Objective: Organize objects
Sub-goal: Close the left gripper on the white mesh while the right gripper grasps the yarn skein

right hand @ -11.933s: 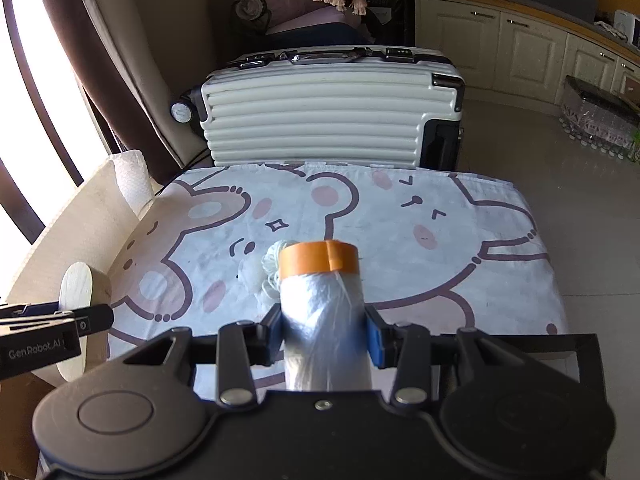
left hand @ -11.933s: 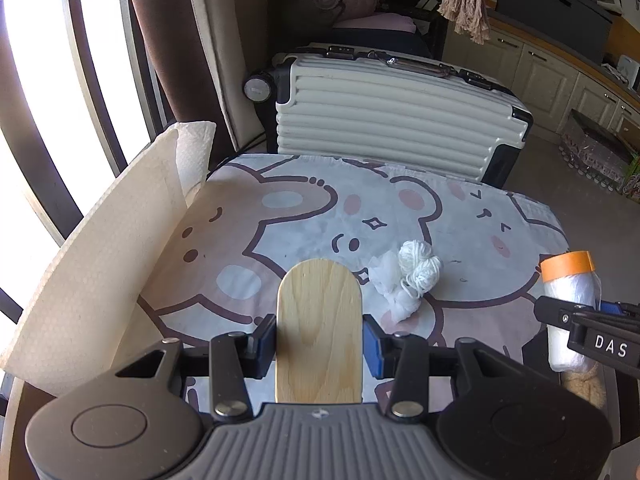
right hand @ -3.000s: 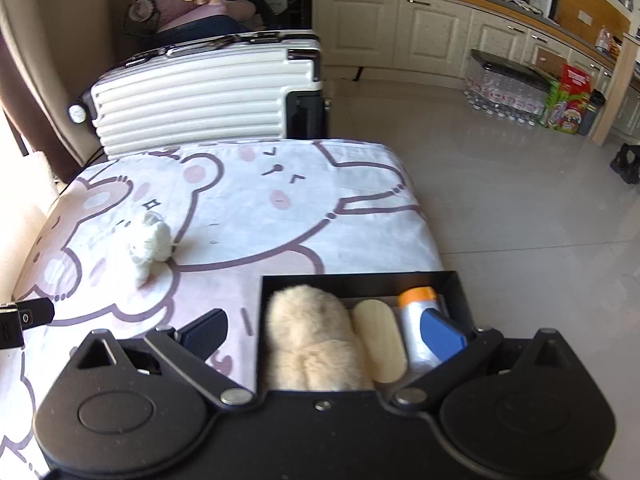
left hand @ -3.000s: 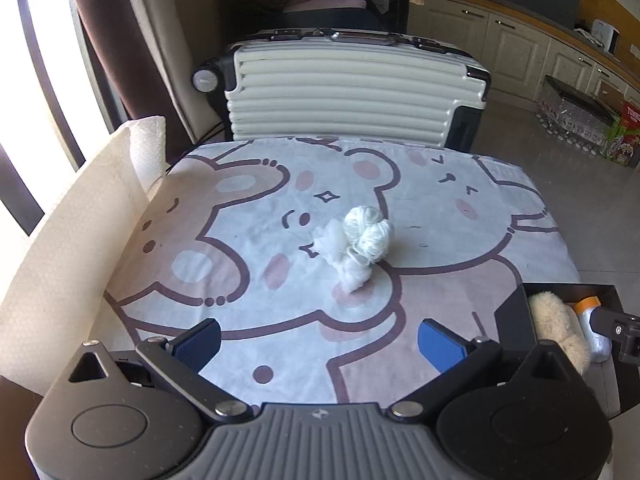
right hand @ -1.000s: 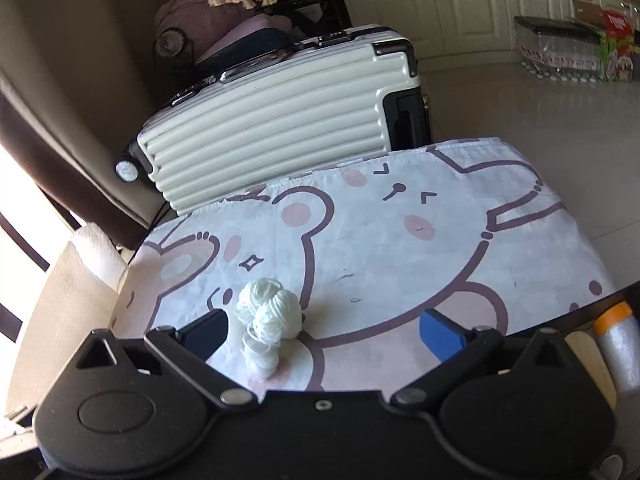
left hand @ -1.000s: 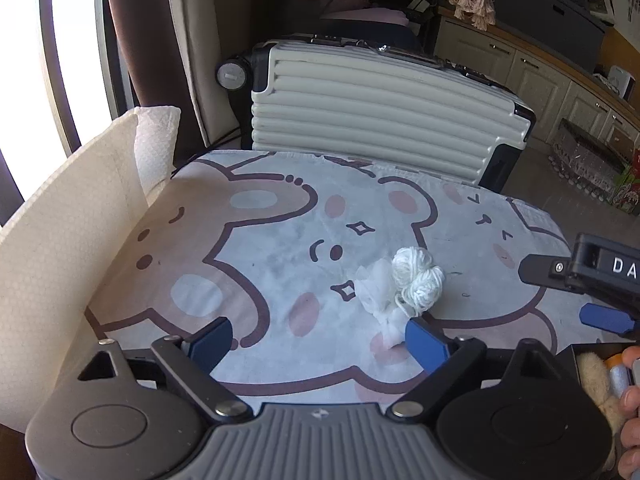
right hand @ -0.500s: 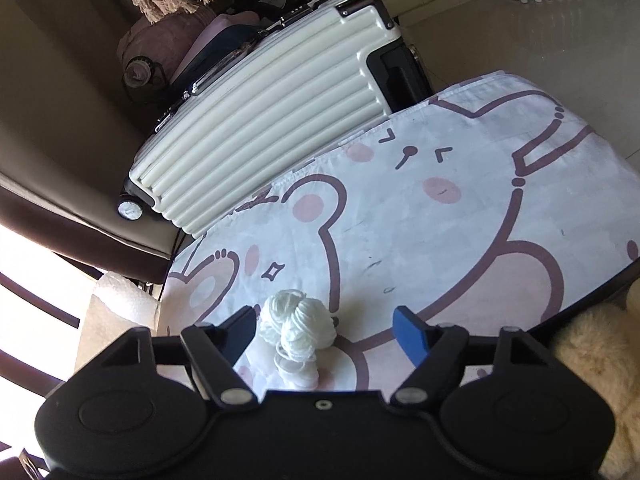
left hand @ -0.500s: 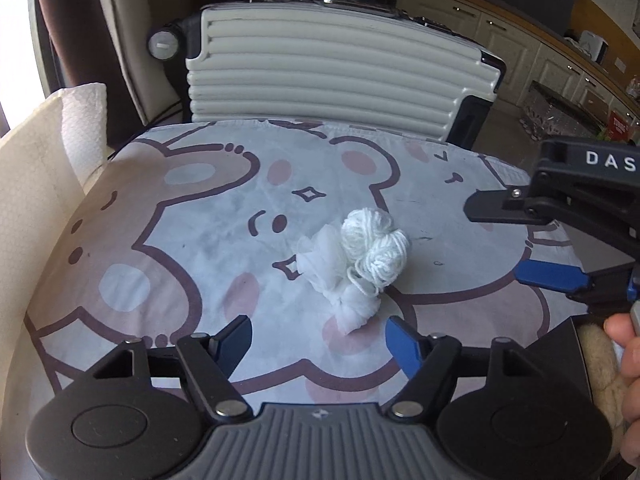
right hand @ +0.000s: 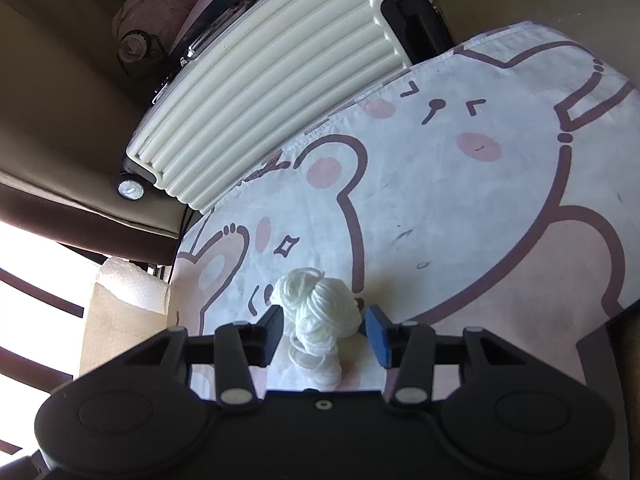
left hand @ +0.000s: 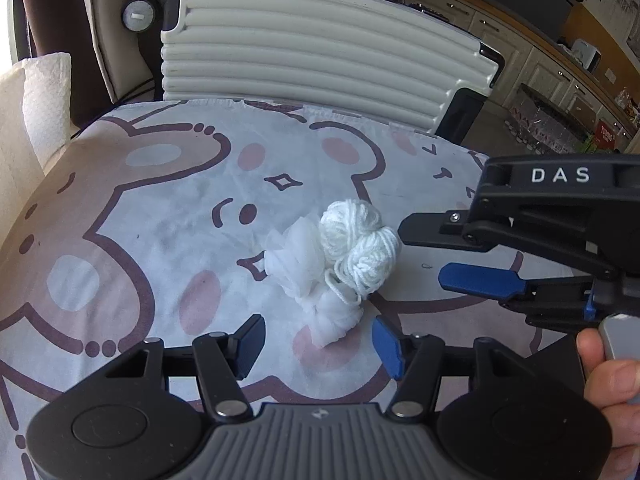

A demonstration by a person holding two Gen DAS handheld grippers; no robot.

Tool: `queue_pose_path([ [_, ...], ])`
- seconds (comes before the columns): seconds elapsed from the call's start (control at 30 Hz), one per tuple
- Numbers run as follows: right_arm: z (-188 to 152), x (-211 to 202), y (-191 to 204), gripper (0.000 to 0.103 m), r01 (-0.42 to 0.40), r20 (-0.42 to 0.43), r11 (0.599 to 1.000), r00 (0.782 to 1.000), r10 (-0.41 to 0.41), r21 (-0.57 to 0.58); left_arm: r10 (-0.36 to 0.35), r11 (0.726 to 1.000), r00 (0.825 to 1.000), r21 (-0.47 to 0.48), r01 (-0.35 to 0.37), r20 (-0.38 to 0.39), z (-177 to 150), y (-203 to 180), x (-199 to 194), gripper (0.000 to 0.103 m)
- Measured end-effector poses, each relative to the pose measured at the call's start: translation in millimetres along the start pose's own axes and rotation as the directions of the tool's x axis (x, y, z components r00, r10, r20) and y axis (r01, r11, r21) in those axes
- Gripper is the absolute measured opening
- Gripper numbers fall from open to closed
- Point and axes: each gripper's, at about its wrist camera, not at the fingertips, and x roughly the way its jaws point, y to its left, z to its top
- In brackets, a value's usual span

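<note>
- The cream ribbed suitcase (left hand: 320, 60) lies on its side just beyond the far edge of the table, one round wheel (left hand: 137, 16) showing at its left end.
- The table carries a white cloth (left hand: 160, 200) printed with brown-outlined bears and pink cheeks; the cloth covers the whole top out to each edge.
- A paper towel roll (left hand: 44, 96) stands off the table's left edge, near the far left corner.
- The left gripper (left hand: 318, 342) hovers low over the near edge of the table, its jaws spread wide and holding nothing; the mesh end of the bundle sits in the gap between its blue pads, touching neither as far as the view shows.
- The right gripper (right hand: 324, 330) comes in from the table's right side, jaws parted with one pad on each side of the yarn, close to it but not pressed in; it grips nothing.
- The white yarn bundle (left hand: 360, 248), two small balls tied to a wad of white mesh, lies on the cloth about mid-table, a little toward the near edge.
</note>
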Motion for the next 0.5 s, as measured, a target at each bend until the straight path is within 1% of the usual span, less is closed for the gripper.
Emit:
queue_pose_path([
  [0.13, 0, 9, -3, 0.043, 0.001, -0.015, 1.000, 1.000, 0.000, 0.016, -0.012, 1.000, 1.000, -0.016, 0.012, -0.006, 1, 1, 8, 0.058],
  [0.4, 0, 24, -1, 0.037, -0.003, -0.040, 1.000, 0.999, 0.004, 0.021, -0.009, 1.000, 1.000, -0.027, 0.008, -0.013, 2, 4, 16, 0.057],
  [0.43, 0, 26, 0, 0.036, -0.003, -0.044, 1.000, 0.999, 0.004, 0.017, -0.009, 1.000, 1.000, -0.030, 0.008, -0.013, 3, 4, 16, 0.057],
  [0.5, -1, 28, 2, 0.027, 0.002, -0.053, 1.000, 0.999, -0.002, 0.007, -0.010, 0.999, 1.000, -0.035, 0.009, -0.012, 3, 4, 18, 0.056],
])
